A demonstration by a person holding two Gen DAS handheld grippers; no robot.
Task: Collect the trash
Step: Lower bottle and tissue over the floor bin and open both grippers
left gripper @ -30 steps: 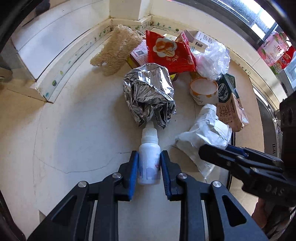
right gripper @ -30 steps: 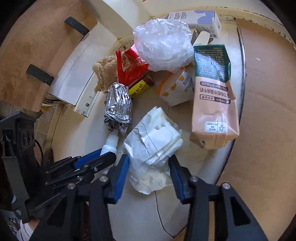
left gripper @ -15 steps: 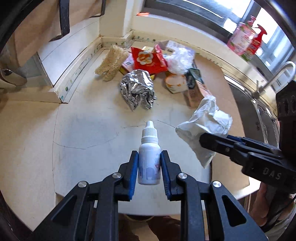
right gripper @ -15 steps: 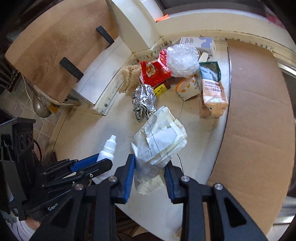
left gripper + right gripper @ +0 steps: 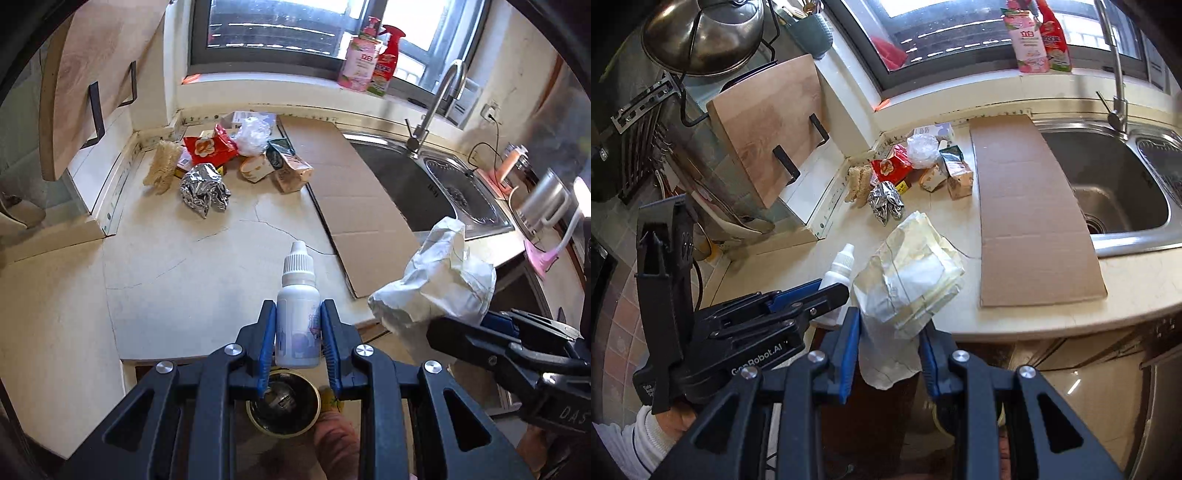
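My left gripper (image 5: 297, 334) is shut on a small white dropper bottle (image 5: 297, 314), held past the counter's front edge above a round dark bin (image 5: 282, 404) on the floor. My right gripper (image 5: 891, 338) is shut on a crumpled white paper wrapper (image 5: 912, 280), also held off the counter edge. The bottle also shows in the right wrist view (image 5: 839, 267), and the wrapper in the left wrist view (image 5: 436, 280). More trash lies in the counter's back corner: a foil ball (image 5: 203, 186), a red snack bag (image 5: 208, 147), a clear plastic bag (image 5: 253, 134) and a carton (image 5: 290, 168).
A flat cardboard sheet (image 5: 351, 192) lies on the cream counter (image 5: 177, 266) beside a steel sink (image 5: 443, 184) with a tap. A loofah (image 5: 162, 166) lies by the wall. A wooden cutting board (image 5: 768, 129) stands at the left. Spray bottles (image 5: 369, 55) stand on the windowsill.
Both grippers have pulled back from the trash pile and risen, carrying the bottle and the wrapper beyond the counter's front edge. The bin has come into the left wrist view.
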